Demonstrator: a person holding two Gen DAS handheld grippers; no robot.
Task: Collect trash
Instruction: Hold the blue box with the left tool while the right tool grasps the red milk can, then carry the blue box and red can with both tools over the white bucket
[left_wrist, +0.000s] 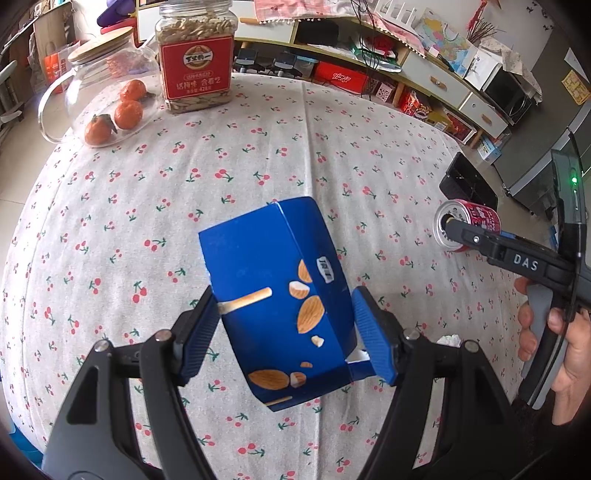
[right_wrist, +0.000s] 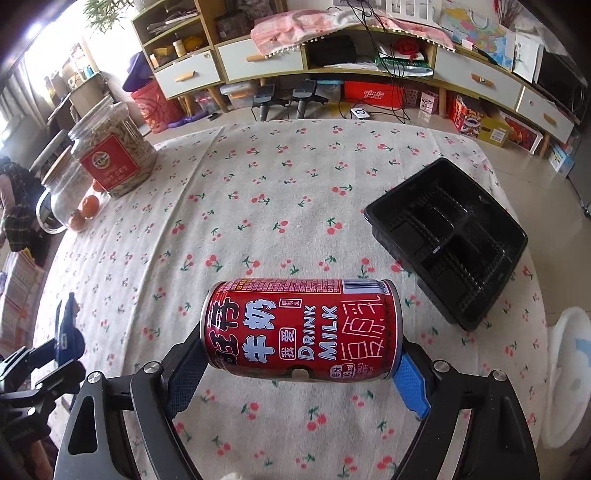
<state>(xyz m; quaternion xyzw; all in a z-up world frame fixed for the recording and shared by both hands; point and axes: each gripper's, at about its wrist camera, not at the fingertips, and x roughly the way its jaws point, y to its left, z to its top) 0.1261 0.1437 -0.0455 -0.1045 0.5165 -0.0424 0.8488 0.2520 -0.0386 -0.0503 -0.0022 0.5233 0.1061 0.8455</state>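
My left gripper (left_wrist: 284, 299) is shut on a blue almond-stick snack box (left_wrist: 273, 258), its blue pads pressing the box's two sides and holding it tilted above the cherry-print tablecloth (left_wrist: 258, 155). My right gripper (right_wrist: 299, 343) is shut on a red milk can (right_wrist: 301, 328) lying sideways, one pad on each end. The left wrist view shows that can (left_wrist: 480, 218) at the right, with a hand on the right gripper's handle. The box (right_wrist: 68, 332) also shows at the left edge of the right wrist view.
A black compartment tray (right_wrist: 443, 236) lies at the table's right edge. At the far left stand a seed jar (left_wrist: 195, 55) and a glass pot (left_wrist: 107, 92) with tangerines beside it. A white paper scrap (left_wrist: 448, 339) lies by the left gripper. Shelves and boxes line the far wall.
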